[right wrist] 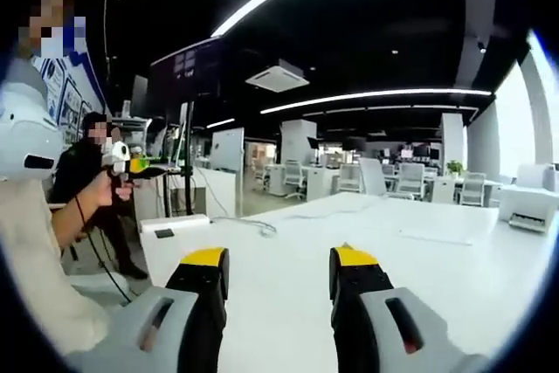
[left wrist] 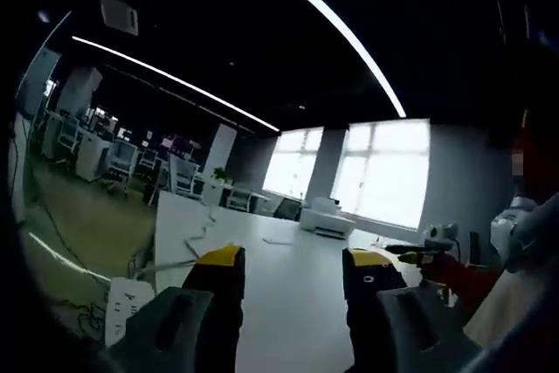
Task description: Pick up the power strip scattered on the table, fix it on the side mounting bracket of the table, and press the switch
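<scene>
Left gripper (left wrist: 293, 264) and right gripper (right wrist: 278, 261) both hover above the white table (right wrist: 288, 233), jaws parted, nothing between them. The white power strip (left wrist: 124, 303) sits at the table's edge, left of the left gripper. A printer (left wrist: 327, 218) stands at the table's far side.

Power strip (left wrist: 122, 305) at the table (left wrist: 297, 286) edge: lower end hidden behind the left gripper (left wrist: 293, 268); switch and sockets too dim and small to tell.
</scene>
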Demonstrator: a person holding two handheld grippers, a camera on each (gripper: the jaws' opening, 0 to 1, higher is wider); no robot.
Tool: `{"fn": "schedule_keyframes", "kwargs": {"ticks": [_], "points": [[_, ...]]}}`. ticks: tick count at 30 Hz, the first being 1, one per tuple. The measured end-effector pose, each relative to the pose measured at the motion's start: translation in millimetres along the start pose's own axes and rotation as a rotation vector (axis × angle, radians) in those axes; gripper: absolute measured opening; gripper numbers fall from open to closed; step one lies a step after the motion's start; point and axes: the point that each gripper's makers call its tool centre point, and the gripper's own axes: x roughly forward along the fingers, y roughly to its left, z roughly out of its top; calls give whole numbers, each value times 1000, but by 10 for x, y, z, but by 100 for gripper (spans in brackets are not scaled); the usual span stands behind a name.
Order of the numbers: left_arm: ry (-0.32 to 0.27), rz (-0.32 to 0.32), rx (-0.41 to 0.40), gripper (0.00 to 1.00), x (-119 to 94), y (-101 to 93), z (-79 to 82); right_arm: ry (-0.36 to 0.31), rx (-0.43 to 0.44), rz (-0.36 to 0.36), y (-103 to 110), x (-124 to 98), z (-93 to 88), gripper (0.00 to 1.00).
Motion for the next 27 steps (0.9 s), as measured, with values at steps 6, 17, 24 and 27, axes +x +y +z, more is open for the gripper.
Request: {"fn": "schedule_keyframes", "kwargs": {"ticks": [6, 17, 24, 27], "points": [[-4, 38, 44, 51, -42, 88, -121, -20, 13, -29, -68, -92, -30, 42], [-61, 7, 114, 50, -113, 67, -150, -32, 67, -43, -254, -294, -262, 43], [-31, 50, 128, 50, -165, 204, -388, -23, 98, -119, -465, -443, -493, 44], [-42, 75, 130, 50, -191, 273, -395, -33, 111, -137, -503, -496, -533, 44]]}}
